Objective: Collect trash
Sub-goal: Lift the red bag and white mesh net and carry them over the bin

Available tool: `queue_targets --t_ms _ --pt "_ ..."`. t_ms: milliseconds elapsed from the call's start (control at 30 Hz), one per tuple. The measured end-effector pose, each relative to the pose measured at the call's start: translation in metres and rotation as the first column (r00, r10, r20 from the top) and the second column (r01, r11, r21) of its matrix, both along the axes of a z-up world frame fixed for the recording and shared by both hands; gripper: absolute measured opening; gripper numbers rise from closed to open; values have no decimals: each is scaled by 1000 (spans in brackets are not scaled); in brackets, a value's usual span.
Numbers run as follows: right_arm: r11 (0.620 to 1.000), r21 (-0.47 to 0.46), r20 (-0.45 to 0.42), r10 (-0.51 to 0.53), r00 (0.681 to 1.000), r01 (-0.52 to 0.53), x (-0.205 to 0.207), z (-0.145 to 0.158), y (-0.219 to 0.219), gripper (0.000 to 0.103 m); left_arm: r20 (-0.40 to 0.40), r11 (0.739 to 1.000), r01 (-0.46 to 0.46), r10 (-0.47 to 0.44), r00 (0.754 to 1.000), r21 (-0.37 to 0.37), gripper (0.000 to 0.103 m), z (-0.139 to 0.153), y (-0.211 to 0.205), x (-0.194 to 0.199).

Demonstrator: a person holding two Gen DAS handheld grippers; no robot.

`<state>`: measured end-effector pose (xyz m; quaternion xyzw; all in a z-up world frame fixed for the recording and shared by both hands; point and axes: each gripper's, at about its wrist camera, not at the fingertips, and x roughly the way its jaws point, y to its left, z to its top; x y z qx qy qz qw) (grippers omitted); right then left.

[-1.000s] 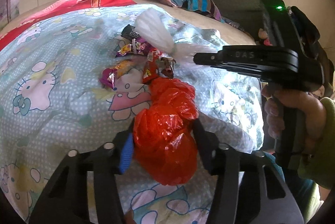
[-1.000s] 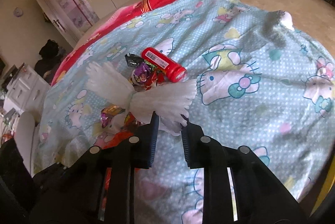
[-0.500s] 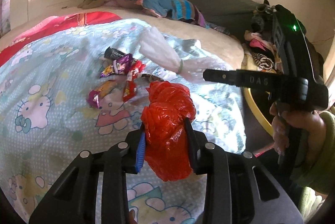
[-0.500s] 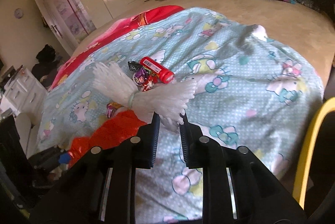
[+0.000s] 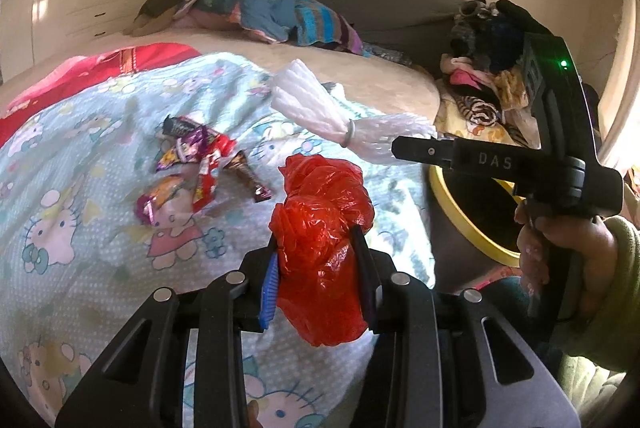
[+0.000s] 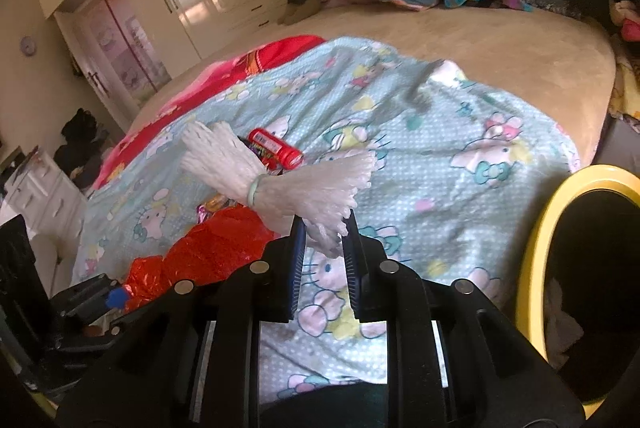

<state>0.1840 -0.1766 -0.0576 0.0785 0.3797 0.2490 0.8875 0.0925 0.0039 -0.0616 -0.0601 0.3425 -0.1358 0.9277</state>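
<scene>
The left gripper is clamping a crumpled red plastic bag above the bedsheet, while the right gripper is pinching one end of a banded white foam net, both seemingly light, soft and crushable, near the yellow-rimmed bin.

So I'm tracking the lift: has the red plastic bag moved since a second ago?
Yes. The red plastic bag, clamped in the left gripper, has lifted off the bedsheet and drawn away from the snack wrappers, toward the yellow-rimmed bin.
</scene>
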Motion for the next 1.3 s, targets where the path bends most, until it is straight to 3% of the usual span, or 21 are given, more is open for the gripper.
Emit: queue_targets --t_ms 767,1300 --pt "966 78 48 -251 967 247 -25 25 -106 14 88 983 182 -183 979 25 31 36 -89 12" --pt "927 108 77 -368 926 360 -37 31 -155 14 99 968 248 -251 963 42 31 42 -123 22"
